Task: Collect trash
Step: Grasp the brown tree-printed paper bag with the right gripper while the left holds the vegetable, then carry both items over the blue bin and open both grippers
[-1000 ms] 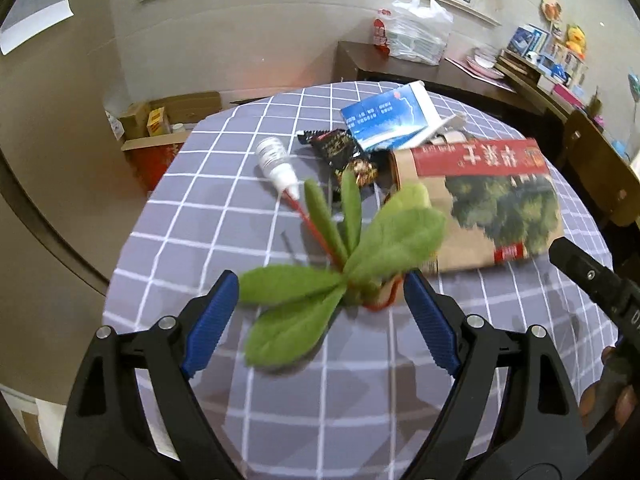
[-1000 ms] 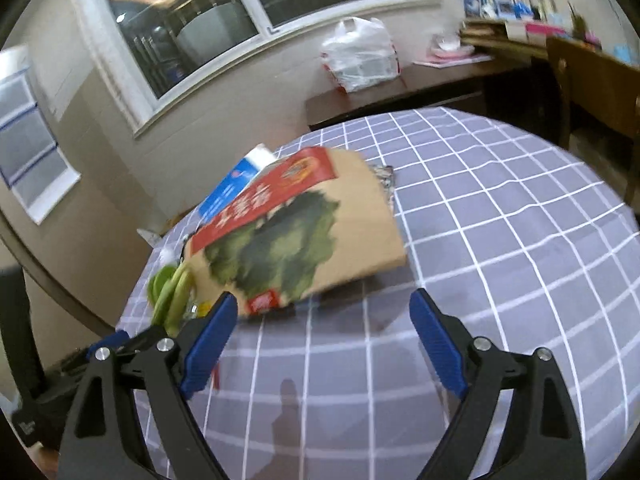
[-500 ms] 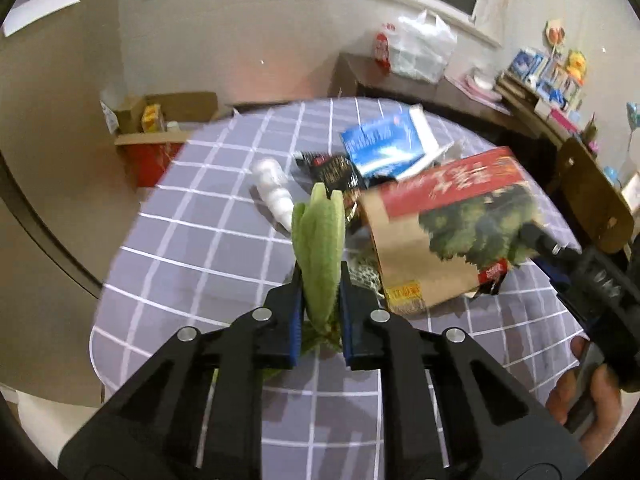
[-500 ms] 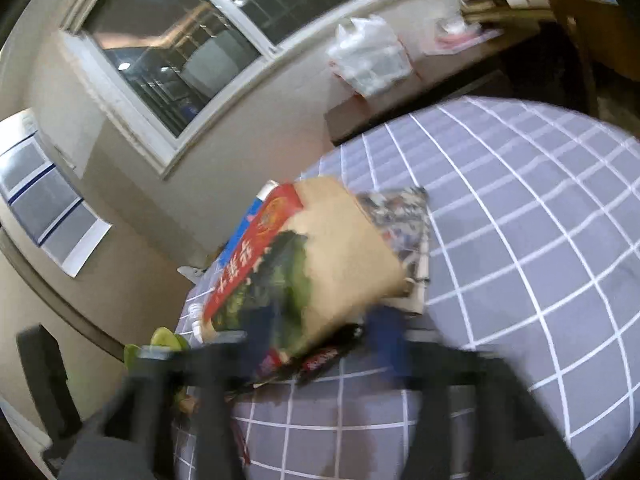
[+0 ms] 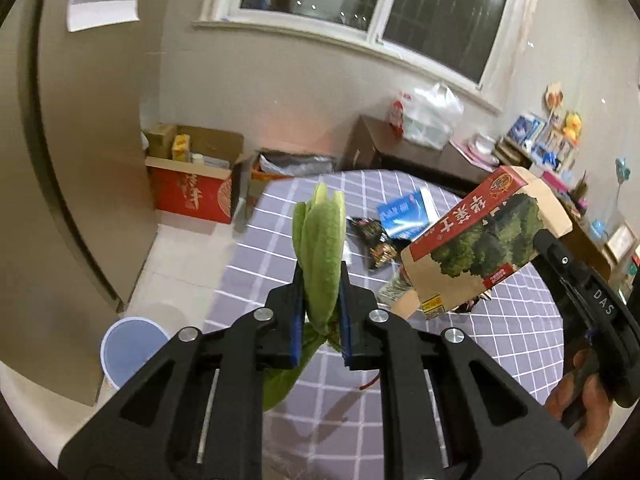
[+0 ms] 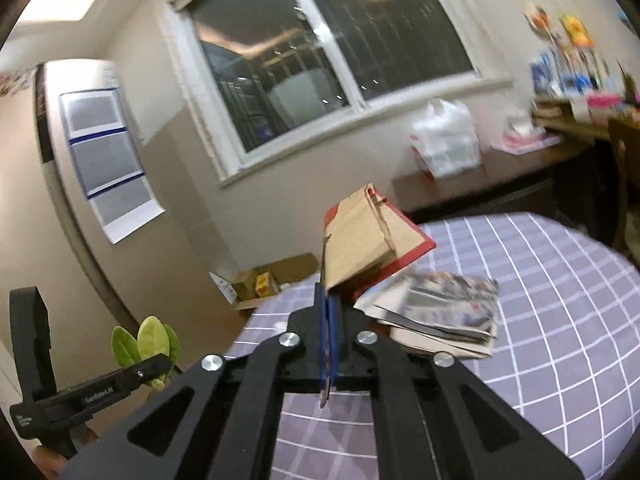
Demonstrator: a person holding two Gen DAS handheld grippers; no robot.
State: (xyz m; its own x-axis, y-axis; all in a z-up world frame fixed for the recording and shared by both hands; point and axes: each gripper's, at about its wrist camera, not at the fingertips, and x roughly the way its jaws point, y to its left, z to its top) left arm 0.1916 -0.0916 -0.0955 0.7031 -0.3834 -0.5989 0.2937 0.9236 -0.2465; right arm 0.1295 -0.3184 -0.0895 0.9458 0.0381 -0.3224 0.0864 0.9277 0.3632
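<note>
My left gripper (image 5: 320, 280) is shut on a bunch of green leaves (image 5: 322, 240), held upright above the grey checked table (image 5: 500, 360). The leaves (image 6: 146, 340) also show at the lower left of the right wrist view. My right gripper (image 6: 329, 312) is shut on the edge of a flattened brown and red carton (image 6: 360, 240), lifted off the table. The carton (image 5: 480, 248), printed with green trees, hangs at the right of the left wrist view. A blue packet (image 5: 404, 210) and a dark snack wrapper (image 5: 376, 242) lie on the table behind.
A pale blue bin (image 5: 132, 350) stands on the floor left of the table. A folded newspaper (image 6: 440, 320) lies on the cloth. A red cardboard box (image 5: 192, 188) sits by the wall. A dark desk (image 5: 400, 152) carries a white plastic bag (image 5: 432, 116).
Both grippers shut, the left on the leaves and the right on the carton. Both have risen, lifting the leaves and the carton off the table.
</note>
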